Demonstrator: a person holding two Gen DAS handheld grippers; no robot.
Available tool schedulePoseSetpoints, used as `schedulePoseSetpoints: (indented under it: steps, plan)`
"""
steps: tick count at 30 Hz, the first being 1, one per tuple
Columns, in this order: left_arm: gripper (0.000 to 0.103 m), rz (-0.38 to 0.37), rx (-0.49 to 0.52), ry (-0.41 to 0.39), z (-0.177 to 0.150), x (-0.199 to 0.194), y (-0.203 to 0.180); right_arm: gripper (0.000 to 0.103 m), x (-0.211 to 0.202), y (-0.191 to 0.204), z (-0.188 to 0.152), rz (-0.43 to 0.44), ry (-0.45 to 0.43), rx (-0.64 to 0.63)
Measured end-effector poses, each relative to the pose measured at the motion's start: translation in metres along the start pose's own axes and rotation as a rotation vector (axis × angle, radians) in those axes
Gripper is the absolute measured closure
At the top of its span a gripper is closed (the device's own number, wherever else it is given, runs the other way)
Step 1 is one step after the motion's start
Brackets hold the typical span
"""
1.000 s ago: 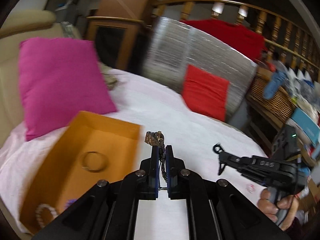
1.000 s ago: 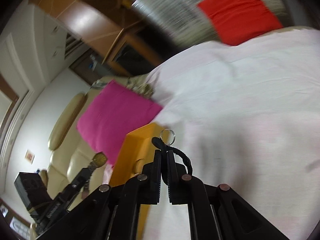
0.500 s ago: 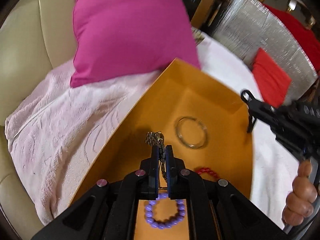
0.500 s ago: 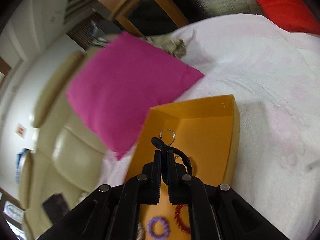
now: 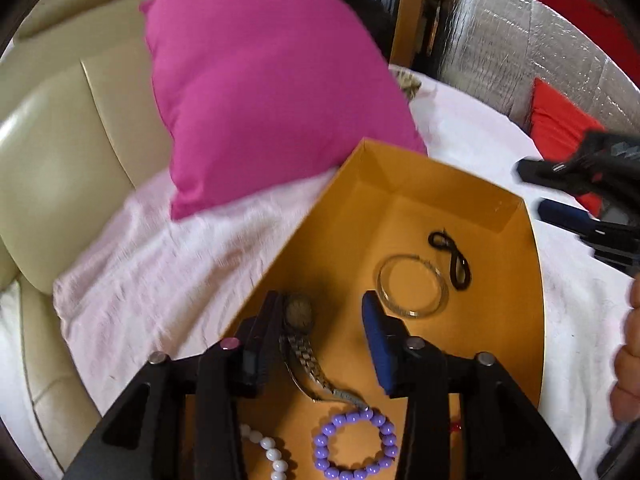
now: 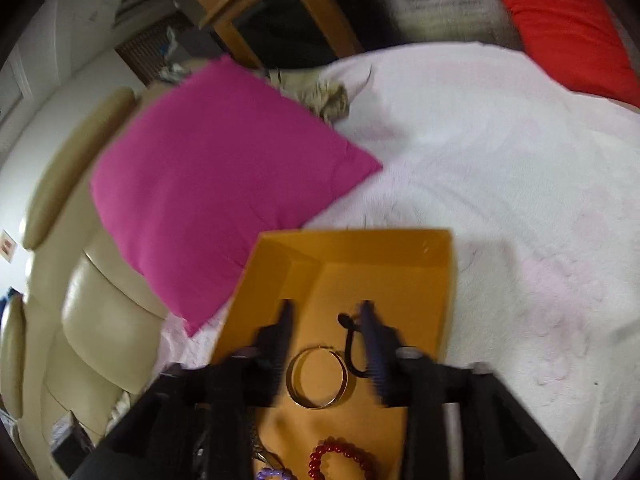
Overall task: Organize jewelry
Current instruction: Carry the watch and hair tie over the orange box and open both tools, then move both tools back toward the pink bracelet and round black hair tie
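Note:
An orange box (image 5: 440,168) lies on the pale pink blanket. My left gripper (image 5: 322,304) hangs low over it, its jaws opening. A metal watch (image 5: 300,332) rests on the box floor against the inner side of the left finger, gripped by nothing. Also in the box are a gold bangle (image 5: 412,286), a black cord with a ring (image 5: 452,256), a purple bead bracelet (image 5: 354,444) and white beads (image 5: 268,448). My right gripper (image 6: 326,308) is over the same box (image 6: 352,236), jaws opening, with the cord (image 6: 349,344) beside its right finger and the bangle (image 6: 318,378) below. A red bead bracelet (image 6: 340,460) lies nearer.
A pink cushion (image 5: 260,92) leans on the cream leather sofa (image 5: 64,160) just behind the box. The blanket (image 6: 500,180) spreads to the right, up to a red cushion (image 6: 568,28). A hand (image 5: 628,340) holds the right gripper (image 5: 540,192) at the right edge.
Both grippers moved in over the orange box and went from shut to open. The watch left the left jaws and the black cord left the right jaws; both now lie in the box.

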State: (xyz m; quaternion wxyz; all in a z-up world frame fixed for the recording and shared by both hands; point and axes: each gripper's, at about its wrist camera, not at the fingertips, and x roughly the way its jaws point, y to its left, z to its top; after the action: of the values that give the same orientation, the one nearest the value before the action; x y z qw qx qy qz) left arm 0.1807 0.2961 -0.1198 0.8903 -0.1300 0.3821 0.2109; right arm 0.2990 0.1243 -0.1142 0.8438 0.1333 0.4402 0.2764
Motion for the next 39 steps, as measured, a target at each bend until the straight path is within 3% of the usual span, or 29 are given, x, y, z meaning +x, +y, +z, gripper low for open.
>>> schedulePoseSetpoints:
  steps: [6,8,12,14,17,25,28,31,35,37,39]
  plan:
    - [0.058,0.014,0.027,-0.125,0.008,-0.024,-0.026,0.050,-0.072,-0.046,-0.010,-0.015,-0.083,0.014]
    - [0.051,0.016,0.042,-0.175,0.008,-0.036,-0.042,0.050,-0.102,-0.075,-0.020,-0.042,-0.109,0.050]
    - [0.047,-0.022,0.112,-0.283,0.001,-0.065,-0.092,0.050,-0.166,-0.139,-0.046,-0.100,-0.159,0.145]
    - [0.041,-0.062,0.161,-0.311,-0.006,-0.076,-0.122,0.050,-0.195,-0.170,-0.060,-0.127,-0.179,0.197]
    - [0.041,-0.120,0.272,-0.329,-0.023,-0.086,-0.173,0.050,-0.244,-0.218,-0.084,-0.181,-0.220,0.275]
    - [0.039,-0.278,0.508,-0.273,-0.075,-0.106,-0.276,0.050,-0.352,-0.346,-0.154,-0.379,-0.307,0.525]
    - [0.039,-0.297,0.567,-0.242,-0.089,-0.103,-0.302,0.050,-0.365,-0.386,-0.172,-0.419,-0.313,0.634]
    - [0.039,-0.317,0.592,-0.183,-0.098,-0.093,-0.317,0.050,-0.360,-0.413,-0.180,-0.447,-0.245,0.687]
    - [0.039,-0.350,0.598,-0.129,-0.105,-0.087,-0.334,0.066,-0.350,-0.426,-0.180,-0.539,-0.172,0.664]
    - [0.039,-0.368,0.601,-0.106,-0.110,-0.085,-0.341,0.069,-0.343,-0.437,-0.183,-0.518,-0.129,0.674]
    - [0.039,-0.398,0.609,-0.076,-0.114,-0.082,-0.350,0.082,-0.334,-0.437,-0.179,-0.579,-0.090,0.605]
